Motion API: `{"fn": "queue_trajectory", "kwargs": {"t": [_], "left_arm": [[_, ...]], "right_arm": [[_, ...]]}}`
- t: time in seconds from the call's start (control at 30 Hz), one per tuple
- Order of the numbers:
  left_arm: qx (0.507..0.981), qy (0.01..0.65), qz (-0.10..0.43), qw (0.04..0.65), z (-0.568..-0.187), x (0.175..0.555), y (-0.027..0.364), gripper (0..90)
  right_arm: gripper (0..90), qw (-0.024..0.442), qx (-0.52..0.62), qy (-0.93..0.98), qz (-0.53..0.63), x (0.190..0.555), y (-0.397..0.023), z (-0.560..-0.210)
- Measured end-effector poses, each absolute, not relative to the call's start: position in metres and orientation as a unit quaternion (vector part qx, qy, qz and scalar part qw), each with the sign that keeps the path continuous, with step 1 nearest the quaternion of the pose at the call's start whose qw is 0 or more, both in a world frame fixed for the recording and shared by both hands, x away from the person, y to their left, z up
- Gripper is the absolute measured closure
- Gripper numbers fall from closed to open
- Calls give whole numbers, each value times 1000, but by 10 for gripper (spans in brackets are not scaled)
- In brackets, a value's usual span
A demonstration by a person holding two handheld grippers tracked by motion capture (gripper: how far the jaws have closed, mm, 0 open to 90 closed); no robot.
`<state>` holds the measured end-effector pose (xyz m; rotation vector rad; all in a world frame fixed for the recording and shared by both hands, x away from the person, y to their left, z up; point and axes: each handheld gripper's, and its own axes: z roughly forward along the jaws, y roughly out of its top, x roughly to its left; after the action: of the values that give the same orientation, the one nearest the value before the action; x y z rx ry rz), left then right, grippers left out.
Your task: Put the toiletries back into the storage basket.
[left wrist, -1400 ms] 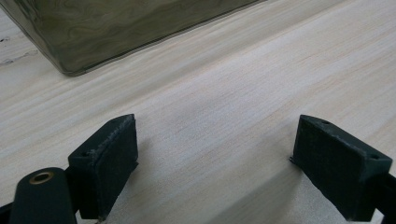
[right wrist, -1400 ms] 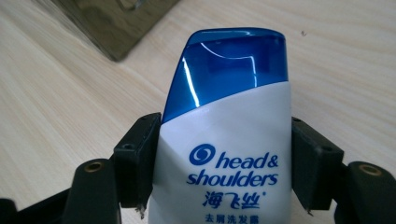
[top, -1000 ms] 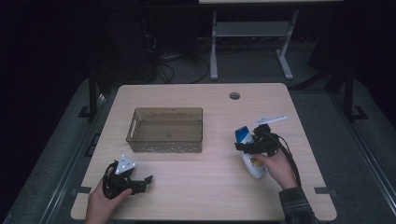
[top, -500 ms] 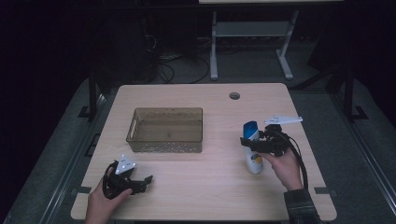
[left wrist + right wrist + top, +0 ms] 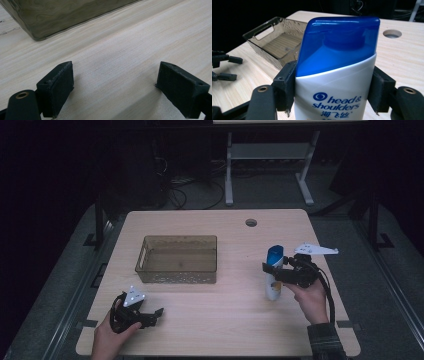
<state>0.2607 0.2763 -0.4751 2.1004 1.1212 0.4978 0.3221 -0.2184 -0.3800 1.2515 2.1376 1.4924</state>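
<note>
White bottle [image 5: 273, 279] with a blue cap stands upright at the table's [image 5: 210, 330] right side, pinched just under the cap by the right gripper [image 5: 274, 270] fingers. Nothing sits between it and the smoky plastic bin [image 5: 177, 259] off to its left, just bare wood. Left gripper [image 5: 156, 313] rests near the front-left edge, fingers spread wide with nothing in them, bin corner close ahead.

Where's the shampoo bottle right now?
High view: shampoo bottle stands upright at the table's right side, clamped in the right gripper, right of the basket.
</note>
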Motion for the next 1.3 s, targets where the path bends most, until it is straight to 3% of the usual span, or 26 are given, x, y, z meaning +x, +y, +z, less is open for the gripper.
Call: {"fn": "queue_trajectory", "kwargs": {"t": [1.3], "left_arm": [[811, 432, 191, 346, -475, 261, 276, 129]], "right_arm": [[337, 151, 369, 722, 565, 346, -168, -344]]}}
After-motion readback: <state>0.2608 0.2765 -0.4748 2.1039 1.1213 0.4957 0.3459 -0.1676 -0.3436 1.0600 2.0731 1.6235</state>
